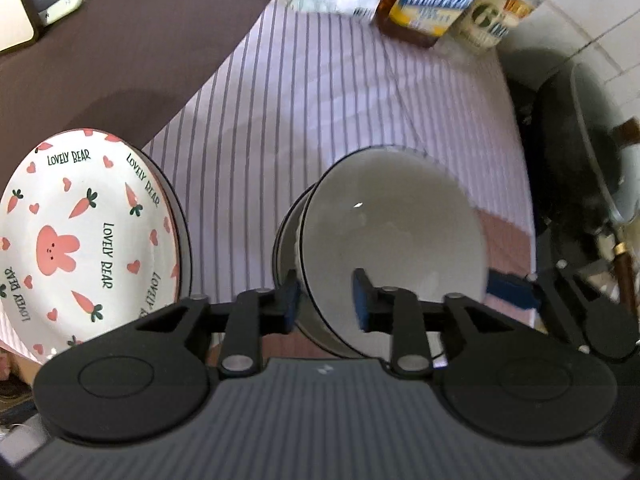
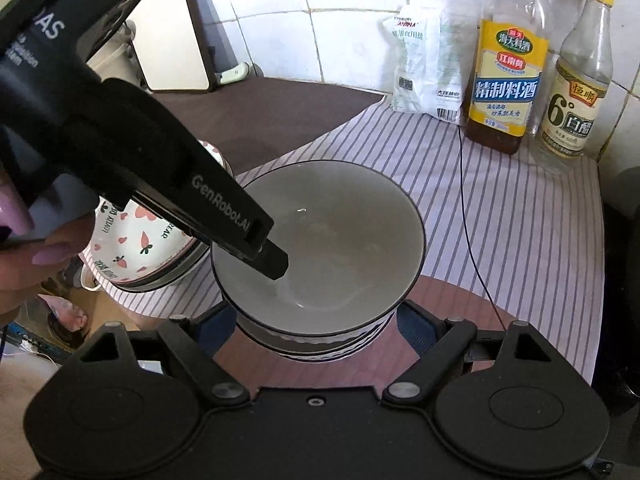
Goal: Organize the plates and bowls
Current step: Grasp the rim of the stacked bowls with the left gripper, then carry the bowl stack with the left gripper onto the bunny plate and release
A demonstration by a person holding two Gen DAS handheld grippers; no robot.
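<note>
Two grey bowls are nested on the striped cloth (image 1: 340, 92). The top bowl (image 1: 392, 232) (image 2: 332, 240) sits in a patterned lower bowl (image 1: 285, 240) (image 2: 320, 346). My left gripper (image 1: 326, 300) straddles the top bowl's near rim, one blue pad outside and one inside, with a gap on the inner side, so it is open. One of its fingers (image 2: 264, 248) reaches into the bowl. My right gripper (image 2: 316, 328) is spread wide, its pads set against both sides of the lower bowl. To the left lies a bunny plate (image 1: 80, 240) (image 2: 140, 248) stacked on a dark-rimmed plate (image 1: 183, 236).
At the back against the tiled wall stand a cooking-wine bottle (image 2: 506, 80), a vinegar bottle (image 2: 576, 92) and a white bag (image 2: 424, 64). A dark pan (image 1: 580, 160) sits off the cloth's right edge. A thin black cable (image 2: 468, 200) crosses the cloth. A hand (image 2: 40, 256) holds the left gripper.
</note>
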